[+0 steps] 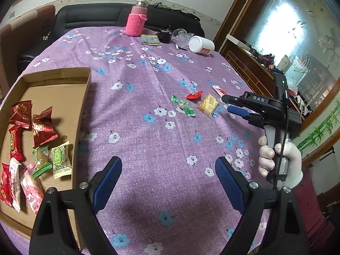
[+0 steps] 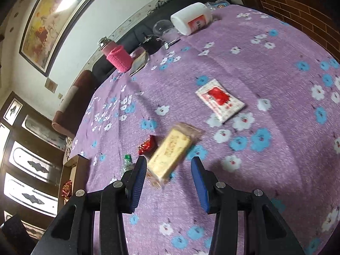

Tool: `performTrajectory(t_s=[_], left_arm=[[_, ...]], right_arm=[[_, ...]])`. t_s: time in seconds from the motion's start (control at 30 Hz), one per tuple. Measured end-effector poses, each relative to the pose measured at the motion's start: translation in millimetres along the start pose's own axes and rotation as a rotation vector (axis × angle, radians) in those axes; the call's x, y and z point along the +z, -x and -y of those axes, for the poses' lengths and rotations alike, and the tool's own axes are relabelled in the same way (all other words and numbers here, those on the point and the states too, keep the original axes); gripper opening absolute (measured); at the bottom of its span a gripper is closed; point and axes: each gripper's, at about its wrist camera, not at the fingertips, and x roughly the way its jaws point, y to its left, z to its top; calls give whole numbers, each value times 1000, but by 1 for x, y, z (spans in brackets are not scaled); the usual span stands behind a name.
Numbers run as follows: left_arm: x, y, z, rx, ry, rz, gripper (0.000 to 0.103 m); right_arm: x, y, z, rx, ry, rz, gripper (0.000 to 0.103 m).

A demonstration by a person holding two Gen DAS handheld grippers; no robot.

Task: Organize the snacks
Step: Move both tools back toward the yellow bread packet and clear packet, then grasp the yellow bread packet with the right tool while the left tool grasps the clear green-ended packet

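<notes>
A cardboard tray (image 1: 88,89) at the left holds several wrapped snacks (image 1: 43,128). Loose on the purple cloth lie a green candy (image 1: 183,105), a red candy (image 1: 194,95), a yellow cracker pack (image 1: 208,104) and a white-and-red sachet (image 1: 218,89). My left gripper (image 1: 169,182) is open and empty above the cloth, right of the tray. My right gripper (image 1: 226,104) is open beside the yellow pack. In the right wrist view the gripper (image 2: 169,165) is open, with the yellow pack (image 2: 170,155) just ahead between the fingertips, the red candy (image 2: 147,144) to its left and the sachet (image 2: 220,99) beyond.
At the far edge stand a pink-sleeved bottle (image 1: 137,19), a small book (image 1: 150,40), a dark object (image 1: 165,35), a clear cup (image 1: 180,35) and a tipped white jar (image 1: 200,45). A dark sofa (image 1: 89,14) lies behind; a wooden cabinet (image 1: 244,63) is at the right.
</notes>
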Motion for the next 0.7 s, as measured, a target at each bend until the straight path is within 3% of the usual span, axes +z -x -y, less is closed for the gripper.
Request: performTrajectory(t_s=[0.3,0.47,0.7], left_arm=[[-2,-11,3,-25,-9,-30,89],[-2,-13,4,-31,-9,-38,89],[1,-12,-1,-14,-3,-31,89]], right_arm=[[5,-12,0,-52,-7,-5,47],[12,-25,-9,-85,-5,-14,56],[17,-54,-38,-254,96,-32,56]])
